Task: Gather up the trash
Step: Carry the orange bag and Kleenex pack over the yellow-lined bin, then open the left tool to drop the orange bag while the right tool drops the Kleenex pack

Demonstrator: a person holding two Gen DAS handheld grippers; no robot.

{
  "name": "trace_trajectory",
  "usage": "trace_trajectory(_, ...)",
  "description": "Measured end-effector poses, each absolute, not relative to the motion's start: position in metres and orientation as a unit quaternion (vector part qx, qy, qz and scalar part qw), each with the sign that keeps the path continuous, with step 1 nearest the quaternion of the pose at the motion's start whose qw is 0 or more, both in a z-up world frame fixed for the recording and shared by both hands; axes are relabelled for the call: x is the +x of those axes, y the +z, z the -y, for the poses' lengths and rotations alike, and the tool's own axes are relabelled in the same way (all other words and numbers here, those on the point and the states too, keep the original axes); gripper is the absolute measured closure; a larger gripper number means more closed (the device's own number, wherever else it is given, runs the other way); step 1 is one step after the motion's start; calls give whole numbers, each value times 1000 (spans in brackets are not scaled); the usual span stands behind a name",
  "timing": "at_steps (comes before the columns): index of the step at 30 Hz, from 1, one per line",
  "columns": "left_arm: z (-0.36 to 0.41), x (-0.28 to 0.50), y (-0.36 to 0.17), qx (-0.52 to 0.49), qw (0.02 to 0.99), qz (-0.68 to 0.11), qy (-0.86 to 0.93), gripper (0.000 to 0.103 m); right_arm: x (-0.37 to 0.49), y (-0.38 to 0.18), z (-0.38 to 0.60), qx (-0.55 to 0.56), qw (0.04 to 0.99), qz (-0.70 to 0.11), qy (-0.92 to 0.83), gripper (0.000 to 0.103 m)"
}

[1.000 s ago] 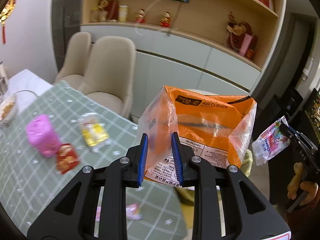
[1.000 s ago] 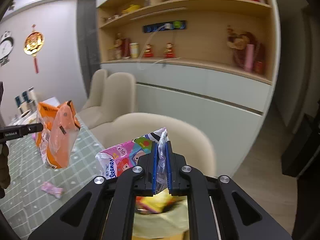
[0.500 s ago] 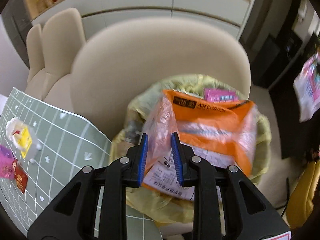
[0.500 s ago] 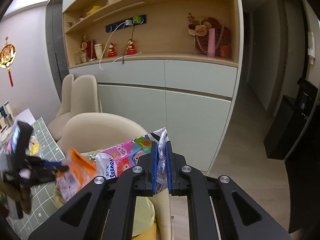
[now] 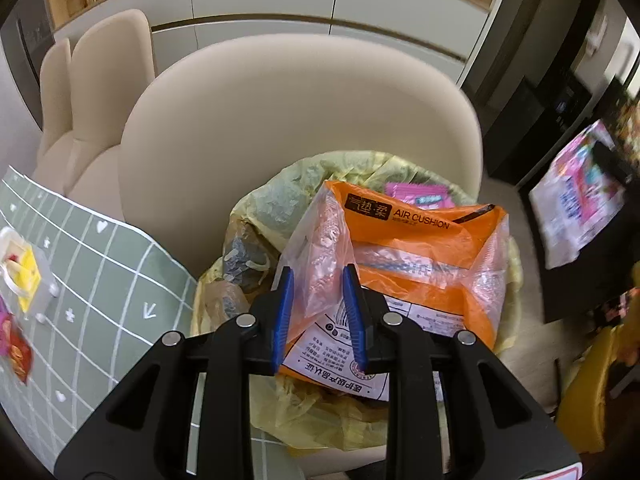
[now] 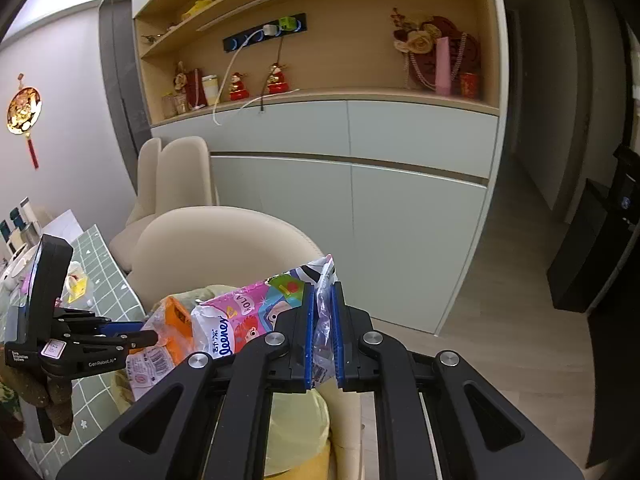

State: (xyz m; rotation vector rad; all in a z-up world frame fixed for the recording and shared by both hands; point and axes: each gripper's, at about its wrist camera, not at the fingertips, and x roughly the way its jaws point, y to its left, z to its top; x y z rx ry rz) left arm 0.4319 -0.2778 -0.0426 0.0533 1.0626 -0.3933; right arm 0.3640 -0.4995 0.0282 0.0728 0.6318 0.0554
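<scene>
My left gripper [image 5: 318,280] is shut on an orange plastic wrapper [image 5: 420,248] marked AIR CUSHION, held right over the mouth of a bin lined with a yellow bag [image 5: 280,200]. Pink trash [image 5: 416,196] lies inside the bin behind the wrapper. My right gripper [image 6: 322,296] is shut on the clear edge of a pink tissue pack wrapper [image 6: 244,320], to the right of the bin and above it. The left gripper [image 6: 140,330] with the orange wrapper [image 6: 172,332] shows at the left of the right wrist view. The pink wrapper [image 5: 576,196] appears blurred at the right of the left wrist view.
A beige chair [image 5: 280,120] stands just behind the bin, with another chair [image 5: 100,80] further left. The table with a green grid cloth [image 5: 100,280] holds a yellow-and-white packet [image 5: 24,276] and a red packet [image 5: 18,354]. Grey cabinets [image 6: 360,184] line the wall.
My left gripper swung from over the table to the bin and tipped down, bringing the orange wrapper over the bin mouth. The right gripper with the pink wrapper drifted slightly rightward.
</scene>
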Motion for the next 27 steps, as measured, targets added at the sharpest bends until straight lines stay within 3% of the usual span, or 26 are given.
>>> trace_trajectory(2, 269, 430, -39, -3, 843, -500, -199, 75, 364, 29, 494, 33, 950, -310, 33, 94)
trace_trajectory(5, 257, 423, -31, -37, 843, -493, -213, 60, 365, 30, 486, 30, 950, -308, 40, 94)
trace_trajectory(7, 248, 418, -23, -50, 849, -481, -213, 57, 366, 31, 481, 28, 950, -308, 46, 94)
trace_trajectory(18, 180, 369, 18, -100, 888, -431, -129, 50, 382, 17, 419, 6, 946, -308, 102, 94)
trace_trajectory(27, 118, 316, 14, -129, 894, -425, -55, 49, 390, -55, 353, -91, 910, -385, 124, 94)
